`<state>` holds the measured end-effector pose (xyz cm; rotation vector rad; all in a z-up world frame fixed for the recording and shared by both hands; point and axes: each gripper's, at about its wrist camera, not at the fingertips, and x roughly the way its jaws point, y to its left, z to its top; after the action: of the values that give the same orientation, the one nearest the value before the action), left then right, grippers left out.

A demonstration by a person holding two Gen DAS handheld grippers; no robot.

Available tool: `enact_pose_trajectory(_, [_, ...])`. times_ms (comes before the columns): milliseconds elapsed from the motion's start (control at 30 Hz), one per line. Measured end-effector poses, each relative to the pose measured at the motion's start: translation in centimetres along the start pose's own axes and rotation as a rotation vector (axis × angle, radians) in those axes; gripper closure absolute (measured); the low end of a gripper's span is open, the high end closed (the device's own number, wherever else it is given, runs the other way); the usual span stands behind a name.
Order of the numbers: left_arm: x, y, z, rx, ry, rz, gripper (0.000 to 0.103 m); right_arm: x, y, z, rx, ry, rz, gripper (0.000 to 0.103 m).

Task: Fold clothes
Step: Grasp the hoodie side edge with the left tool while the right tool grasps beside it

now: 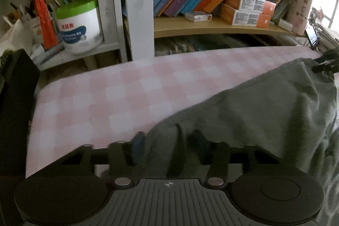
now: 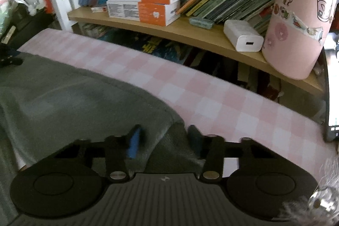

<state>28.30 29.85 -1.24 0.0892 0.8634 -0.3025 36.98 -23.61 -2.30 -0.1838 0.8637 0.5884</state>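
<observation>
Grey-green garment (image 1: 264, 111) lies mostly unfolded on my pink-checked table (image 1: 101, 99); left gripper (image 1: 167, 143) and right gripper (image 2: 164, 137) each pinch a corner, folding barely begun.

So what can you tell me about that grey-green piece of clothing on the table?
The grey-green garment looks like soft, matte knit fabric. It lies spread but rumpled on the pink checked tablecloth, its curved edge running across the cloth. The left tongs have a corner bunched between their fingers, and the right tongs hold another corner the same way.
</observation>
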Motion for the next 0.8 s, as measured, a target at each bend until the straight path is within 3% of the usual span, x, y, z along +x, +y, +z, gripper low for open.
enact_pose_trajectory(67, [-0.3, -0.7, 0.0, 0.019, 0.015, -0.003, 0.086, -0.4, 0.3, -0.2, -0.001, 0.013, 0.011, 0.075])
enact_pose_trajectory(167, [-0.8, -2.1, 0.2, 0.100, 0.027, 0.054, 0.091, -1.2, 1.6, -0.8, -0.043, -0.014, -0.054, 0.081])
enact_pose_trajectory(300, [-2.7, -3.6, 0.9, 0.150, -0.079, 0.163, 0.092, -2.6, 4.7, -1.4, -0.164, -0.125, -0.225, 0.082])
enact_pose_trajectory(433, [-5.8, -4.5, 0.7, 0.143, -0.207, 0.211, 0.092, -4.8, 7.4, -2.0, -0.282, -0.217, -0.341, 0.083])
enact_pose_trajectory(667, [-11.9, -7.1, -2.5, 0.153, -0.352, 0.216, 0.091, -10.6, 11.0, -5.1, -0.382, -0.370, -0.440, 0.082])
enact_pose_trajectory(800, [-15.4, -9.3, -5.8, 0.181, -0.408, 0.234, 0.092, -14.1, 13.5, -8.5, -0.443, -0.405, -0.444, 0.082])
